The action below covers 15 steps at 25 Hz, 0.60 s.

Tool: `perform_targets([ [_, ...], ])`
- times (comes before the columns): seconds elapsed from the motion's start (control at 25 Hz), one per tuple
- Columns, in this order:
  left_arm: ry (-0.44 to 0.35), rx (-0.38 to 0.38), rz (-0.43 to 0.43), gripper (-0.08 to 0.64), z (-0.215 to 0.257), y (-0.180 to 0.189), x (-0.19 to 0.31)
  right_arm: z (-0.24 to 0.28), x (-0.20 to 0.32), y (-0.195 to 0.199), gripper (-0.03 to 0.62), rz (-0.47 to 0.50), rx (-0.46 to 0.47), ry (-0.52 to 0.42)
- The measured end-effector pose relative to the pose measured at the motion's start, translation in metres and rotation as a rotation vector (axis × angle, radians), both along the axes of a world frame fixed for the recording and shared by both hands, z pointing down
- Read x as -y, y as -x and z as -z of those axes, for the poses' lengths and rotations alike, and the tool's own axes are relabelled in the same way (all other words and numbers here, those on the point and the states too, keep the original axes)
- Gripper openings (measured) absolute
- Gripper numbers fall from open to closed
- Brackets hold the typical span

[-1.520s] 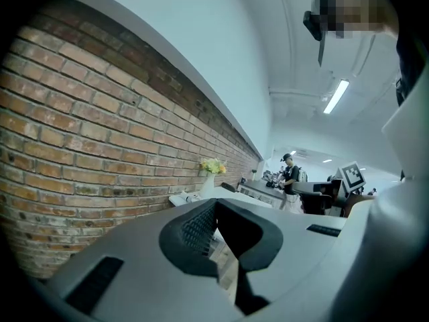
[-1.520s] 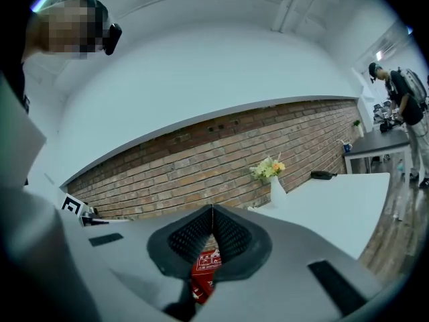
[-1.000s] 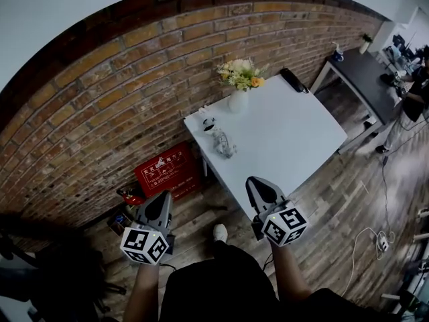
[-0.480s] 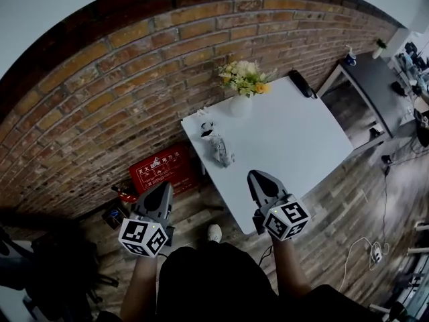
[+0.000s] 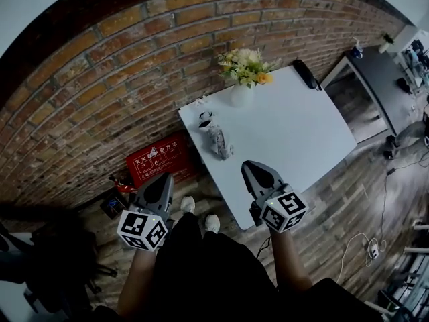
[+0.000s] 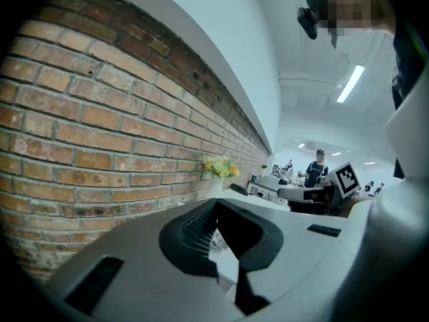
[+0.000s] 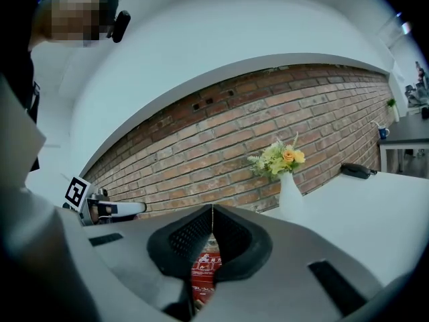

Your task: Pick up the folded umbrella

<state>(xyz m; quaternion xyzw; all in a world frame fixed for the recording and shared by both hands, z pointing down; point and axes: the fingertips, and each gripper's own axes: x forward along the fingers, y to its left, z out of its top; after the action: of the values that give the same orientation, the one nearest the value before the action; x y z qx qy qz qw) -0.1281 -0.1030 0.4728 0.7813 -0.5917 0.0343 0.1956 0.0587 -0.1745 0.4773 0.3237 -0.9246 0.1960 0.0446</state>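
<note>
The folded umbrella (image 5: 305, 74) is a short black bundle lying at the far right corner of the white table (image 5: 301, 136); it also shows in the right gripper view (image 7: 355, 170), to the right of the vase. My right gripper (image 5: 248, 166) hovers over the table's near edge, far short of the umbrella, and its jaws (image 7: 212, 208) are shut with nothing in them. My left gripper (image 5: 164, 178) hangs left of the table above the floor, its jaws (image 6: 216, 203) also shut and empty.
A white vase of flowers (image 5: 241, 79) stands at the table's far edge by the brick wall. A small grey figure (image 5: 218, 141) lies at the table's left end. A red crate (image 5: 157, 163) sits on the floor below. A grey desk (image 5: 382, 72) and floor cables (image 5: 365, 247) lie right.
The person has stepped closer to the table. Both grippers have come forward with them, and the right one now reaches over the table's near edge. Both pairs of jaws stay shut.
</note>
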Motion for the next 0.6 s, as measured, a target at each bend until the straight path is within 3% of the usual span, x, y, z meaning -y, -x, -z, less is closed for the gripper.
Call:
perform_targets([
  [0.4,0.022,-0.028,-0.109,0.011,-0.019,-0.013,0.044,-0.051,0.020,0.027,0.023,0.018,-0.049,0.043],
  [0.6,0.051,-0.036,-0.175,0.011,-0.040,-0.016,0.070,-0.088,0.046,0.042,0.021,0.001,-0.164,0.072],
])
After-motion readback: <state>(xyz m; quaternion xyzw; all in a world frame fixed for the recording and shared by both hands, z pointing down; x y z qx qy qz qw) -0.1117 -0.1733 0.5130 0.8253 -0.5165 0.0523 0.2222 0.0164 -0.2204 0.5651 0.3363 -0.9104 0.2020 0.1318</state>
